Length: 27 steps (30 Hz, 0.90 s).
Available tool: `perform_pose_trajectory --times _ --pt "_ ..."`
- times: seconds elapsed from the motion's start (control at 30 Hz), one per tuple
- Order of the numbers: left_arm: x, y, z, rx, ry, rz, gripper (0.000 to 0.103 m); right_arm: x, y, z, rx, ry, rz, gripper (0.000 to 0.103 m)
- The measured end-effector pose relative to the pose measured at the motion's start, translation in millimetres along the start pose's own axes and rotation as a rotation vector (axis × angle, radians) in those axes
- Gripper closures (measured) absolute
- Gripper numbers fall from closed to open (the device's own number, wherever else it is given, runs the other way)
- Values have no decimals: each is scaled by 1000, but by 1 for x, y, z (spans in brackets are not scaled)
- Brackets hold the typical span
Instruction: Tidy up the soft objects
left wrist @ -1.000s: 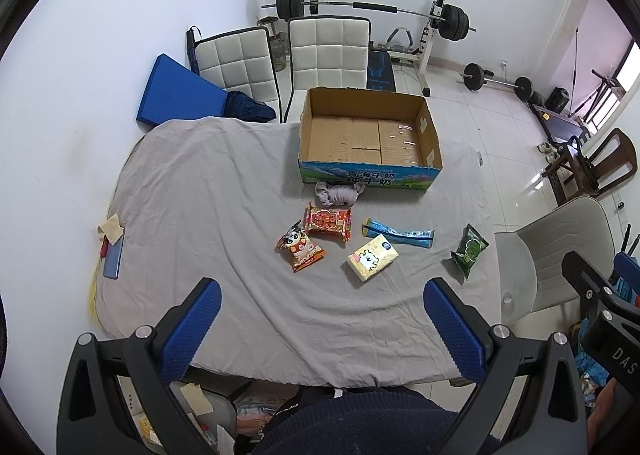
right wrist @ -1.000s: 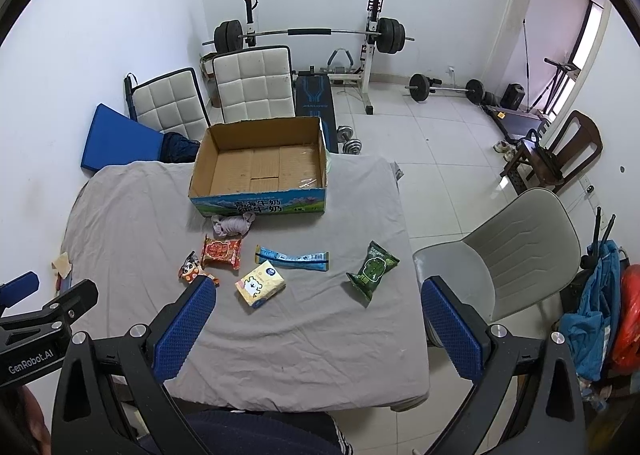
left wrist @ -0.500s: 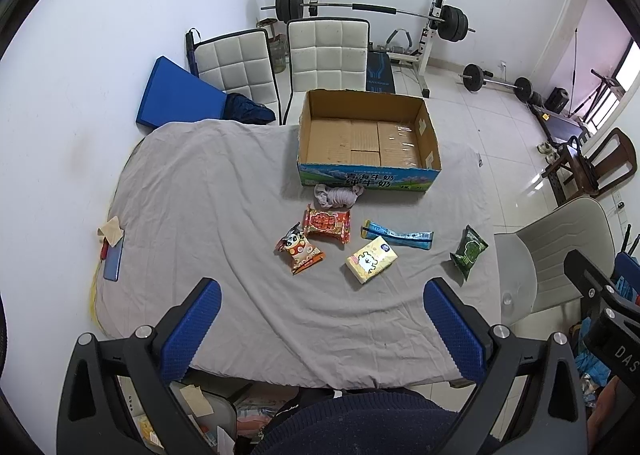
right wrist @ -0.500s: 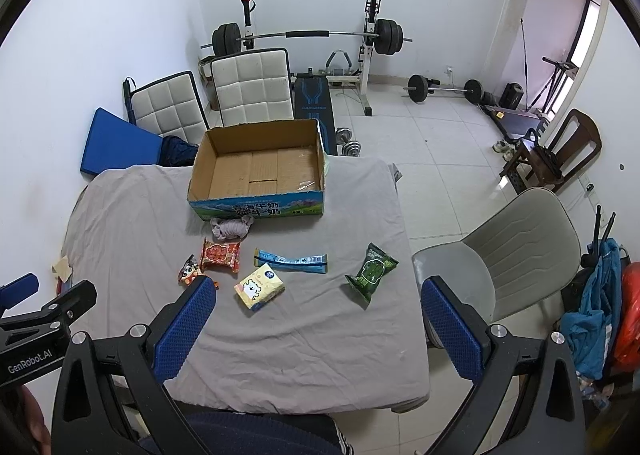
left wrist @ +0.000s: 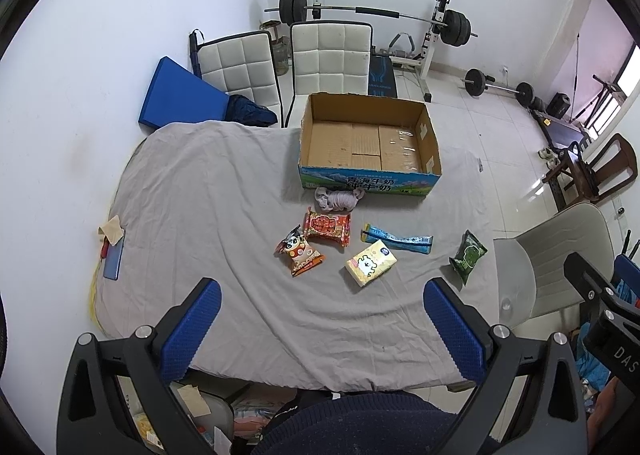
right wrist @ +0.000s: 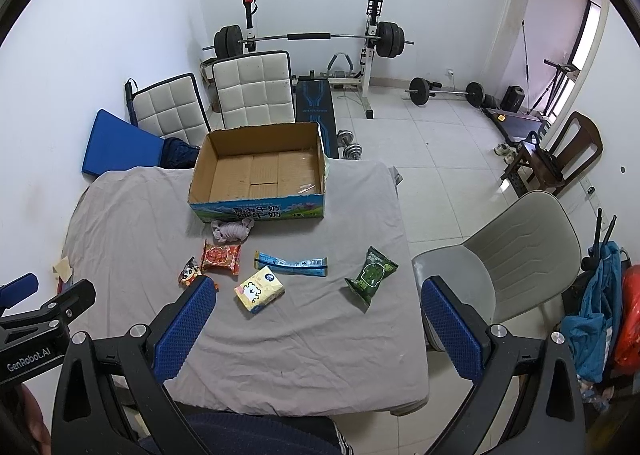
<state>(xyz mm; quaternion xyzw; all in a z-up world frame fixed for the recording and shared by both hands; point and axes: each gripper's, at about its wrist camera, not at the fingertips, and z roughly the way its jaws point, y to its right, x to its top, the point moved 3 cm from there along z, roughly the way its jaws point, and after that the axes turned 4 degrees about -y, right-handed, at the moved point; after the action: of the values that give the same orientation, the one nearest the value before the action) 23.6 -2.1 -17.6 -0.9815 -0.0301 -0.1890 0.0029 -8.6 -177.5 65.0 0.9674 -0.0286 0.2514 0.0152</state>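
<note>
On the grey-covered table [left wrist: 208,215] lie several soft items: a crumpled grey cloth [left wrist: 338,199] [right wrist: 232,230], a red snack pack [left wrist: 328,229] [right wrist: 220,257], a cartoon snack pack [left wrist: 300,253] [right wrist: 189,270], a yellow tissue pack [left wrist: 371,263] [right wrist: 259,290], a long blue pack [left wrist: 397,239] [right wrist: 291,264] and a green bag [left wrist: 467,255] [right wrist: 370,274]. An open, empty cardboard box [left wrist: 368,143] [right wrist: 258,175] stands behind them. My left gripper [left wrist: 320,331] and right gripper [right wrist: 316,327] are open and empty, held high above the table's near edge.
Two white padded chairs [left wrist: 280,67] and a blue mat [left wrist: 180,99] stand behind the table. A grey chair [right wrist: 516,255] is at the right. A phone and paper [left wrist: 114,247] lie at the table's left edge. Weights fill the back of the room.
Both grippers have drifted slightly; the view has shifted a little. Nothing on the table has moved.
</note>
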Motion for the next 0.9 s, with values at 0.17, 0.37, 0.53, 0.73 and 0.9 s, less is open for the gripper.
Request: perform_pose_trajectory --times 0.17,0.37,0.53,0.73,0.9 --pt "0 0 0 3 2 -1 0 1 1 -1 3 3 -5 0" --pt "1 -2 0 5 6 -7 0 2 2 -1 10 6 -7 0" --pt "1 -2 0 5 5 -5 0 4 3 0 10 8 -8 0" --pt "8 4 17 -26 16 6 0 6 10 17 14 -23 16 0" --pt "22 22 73 -30 -19 101 0 8 40 86 10 -137 89 0"
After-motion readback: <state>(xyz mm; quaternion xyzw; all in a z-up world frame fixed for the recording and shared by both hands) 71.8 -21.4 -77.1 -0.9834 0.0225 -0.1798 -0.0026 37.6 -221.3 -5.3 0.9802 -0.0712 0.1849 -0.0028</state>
